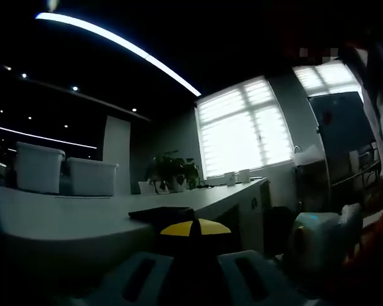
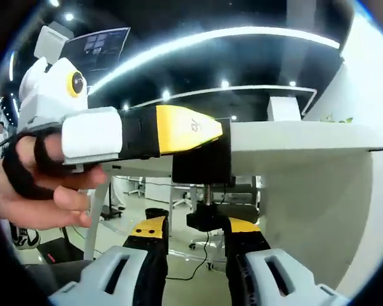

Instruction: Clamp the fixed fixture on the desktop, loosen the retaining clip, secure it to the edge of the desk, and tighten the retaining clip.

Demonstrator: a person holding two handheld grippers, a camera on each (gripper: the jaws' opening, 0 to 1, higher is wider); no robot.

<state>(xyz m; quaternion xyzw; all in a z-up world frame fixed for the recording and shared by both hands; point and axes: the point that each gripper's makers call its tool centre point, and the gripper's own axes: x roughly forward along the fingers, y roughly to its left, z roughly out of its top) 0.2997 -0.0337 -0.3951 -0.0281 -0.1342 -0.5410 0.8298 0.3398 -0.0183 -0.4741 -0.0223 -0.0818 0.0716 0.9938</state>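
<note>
A: Nearest thing?
B: Right gripper point(image 2: 195, 239), yellow-tipped jaws clenched on the black round screw knob point(image 2: 206, 218) under the desk point(image 2: 293, 137) edge.
A: Fixture?
B: Black blocky clamp point(image 2: 201, 162) hooked over the white desk's front edge, threaded screw below.
A: Left side?
B: Left gripper point(image 2: 198, 127) lies level along the desktop, pinching the clamp top; a hand point(image 2: 45, 185) holds it.

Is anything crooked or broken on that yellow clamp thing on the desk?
Nothing stands out. The yellow and black clamp sits on the desk edge, its screw hanging straight below. The left gripper holds its top; the right gripper is at the knob.
</note>
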